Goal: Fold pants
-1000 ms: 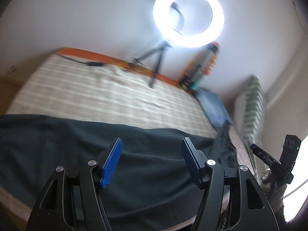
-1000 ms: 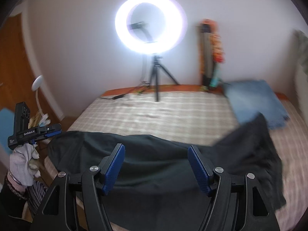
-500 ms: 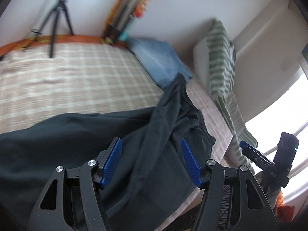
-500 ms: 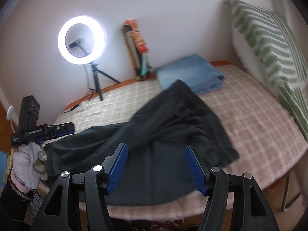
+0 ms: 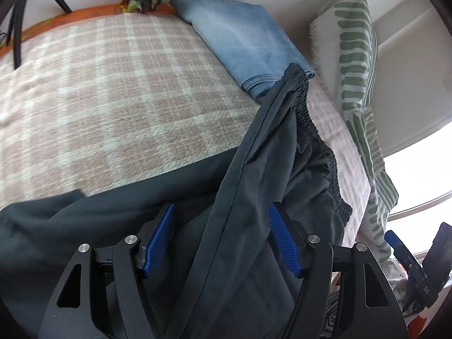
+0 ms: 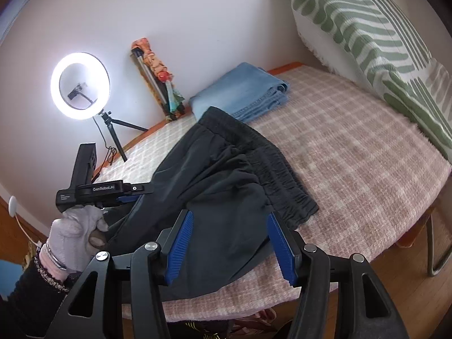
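Note:
Dark grey pants (image 5: 254, 186) lie crumpled on the plaid bed, elastic waistband (image 6: 271, 163) toward the pillow, legs trailing left. My left gripper (image 5: 221, 236) is open, low over the pants, with a raised fold of cloth running between its blue pads. In the right wrist view the left gripper (image 6: 132, 193) shows in a gloved hand over the pants' left part. My right gripper (image 6: 230, 247) is open and empty, above the near edge of the pants (image 6: 220, 197). The other device shows at the left wrist view's lower right (image 5: 418, 260).
Folded light blue jeans (image 6: 243, 90) lie at the bed's far side, also in the left wrist view (image 5: 243, 42). A green striped pillow (image 6: 367, 28) stands at the right. A ring light on a tripod (image 6: 80, 84) stands at the far left. The bed's edge (image 6: 367, 248) drops to wood floor.
Both grippers have swung right and dropped toward the waistband end of the pants. The left one is now low over a raised fold. Both stay open.

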The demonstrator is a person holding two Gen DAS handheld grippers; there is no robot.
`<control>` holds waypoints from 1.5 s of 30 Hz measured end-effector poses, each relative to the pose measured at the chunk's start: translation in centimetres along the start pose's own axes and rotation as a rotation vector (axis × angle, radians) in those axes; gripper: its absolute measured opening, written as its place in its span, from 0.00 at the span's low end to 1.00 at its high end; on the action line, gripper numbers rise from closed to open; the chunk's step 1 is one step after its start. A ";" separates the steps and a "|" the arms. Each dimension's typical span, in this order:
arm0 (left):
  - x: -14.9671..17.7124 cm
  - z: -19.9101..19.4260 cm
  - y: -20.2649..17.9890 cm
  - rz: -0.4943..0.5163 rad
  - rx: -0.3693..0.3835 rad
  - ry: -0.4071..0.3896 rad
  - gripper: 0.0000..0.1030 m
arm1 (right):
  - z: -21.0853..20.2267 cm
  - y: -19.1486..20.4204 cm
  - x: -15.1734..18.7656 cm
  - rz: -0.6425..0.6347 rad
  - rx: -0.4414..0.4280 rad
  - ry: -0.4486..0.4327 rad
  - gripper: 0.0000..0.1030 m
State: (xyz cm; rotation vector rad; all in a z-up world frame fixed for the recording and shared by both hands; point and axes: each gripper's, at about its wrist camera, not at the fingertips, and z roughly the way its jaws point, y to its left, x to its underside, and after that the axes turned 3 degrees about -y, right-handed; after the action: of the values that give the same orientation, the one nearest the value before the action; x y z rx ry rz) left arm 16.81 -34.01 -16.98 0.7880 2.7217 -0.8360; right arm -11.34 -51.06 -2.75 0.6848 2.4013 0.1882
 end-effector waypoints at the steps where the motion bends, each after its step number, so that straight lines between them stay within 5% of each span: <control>1: -0.2 0.2 -0.1 -0.001 0.004 0.002 0.65 | 0.2 -0.3 -0.1 0.008 0.002 0.004 0.57; 7: -0.5 1.4 -1.0 0.024 0.057 -0.020 0.57 | 2.0 -1.3 -1.1 0.040 -0.010 0.024 0.57; 9: -0.6 1.7 -1.7 0.060 0.079 -0.024 0.28 | 2.7 -1.3 -1.8 0.041 -0.015 0.031 0.57; 12: -0.3 1.5 -2.8 0.113 0.111 -0.050 0.12 | 3.9 -1.1 -3.3 0.049 -0.048 0.046 0.57; 19: 1.5 0.7 -6.1 0.290 0.057 -0.099 0.11 | 9.4 1.0 -9.2 0.070 -0.125 0.115 0.57; 26: 2.3 0.6 -7.1 0.333 0.057 -0.111 0.11 | 16.2 5.5 -13.9 0.021 -0.020 0.178 0.57; 36: 3.2 0.7 -7.4 0.370 0.072 -0.100 0.11 | 21.0 5.1 -14.0 0.097 0.133 0.269 0.57; 40: 4.2 0.7 -7.5 0.414 0.033 -0.054 0.21 | 20.2 3.8 -13.6 0.104 0.110 0.275 0.26; 41: 4.7 0.6 -7.4 0.426 0.002 -0.048 0.33 | 19.8 3.4 -13.5 0.105 0.104 0.270 0.21; 45: 6.7 0.2 -6.2 0.459 -0.083 -0.035 0.35 | 17.4 1.4 -13.0 0.163 0.060 0.252 0.15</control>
State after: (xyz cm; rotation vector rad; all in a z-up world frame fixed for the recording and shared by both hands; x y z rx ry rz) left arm 7.85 -35.55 -16.36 1.2934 2.3758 -0.6207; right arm 8.51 -57.15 -9.25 0.9343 2.5978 0.2864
